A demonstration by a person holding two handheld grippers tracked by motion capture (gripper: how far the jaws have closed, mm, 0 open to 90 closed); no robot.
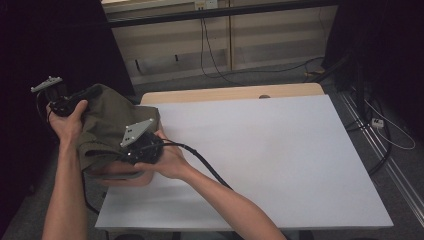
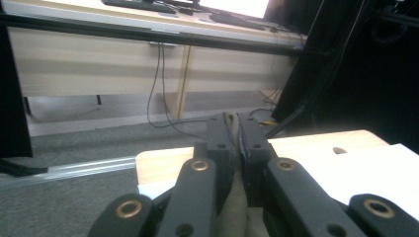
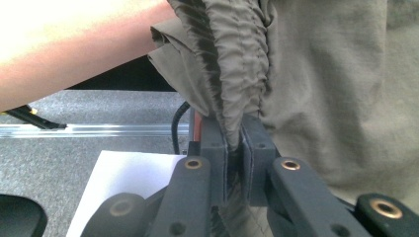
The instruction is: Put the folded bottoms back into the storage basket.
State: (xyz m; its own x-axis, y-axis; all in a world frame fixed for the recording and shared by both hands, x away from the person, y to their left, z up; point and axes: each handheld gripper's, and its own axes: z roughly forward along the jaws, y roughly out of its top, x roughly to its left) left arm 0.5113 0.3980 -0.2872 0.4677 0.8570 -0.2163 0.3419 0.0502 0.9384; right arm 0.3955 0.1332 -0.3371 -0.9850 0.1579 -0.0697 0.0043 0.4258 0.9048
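At the bench's near left corner, the person's two grippers lift a crumpled olive-green fabric garment (image 1: 107, 125) clear of the white-covered bench (image 1: 280, 160). The left gripper (image 2: 236, 143) has its fingers nearly closed on a thin fold of the cloth, held just past the bench's left edge. The right gripper (image 3: 236, 143) has its fingers clamped tight on the garment's gathered, ribbed waistband. No readable writing or labels appear anywhere.
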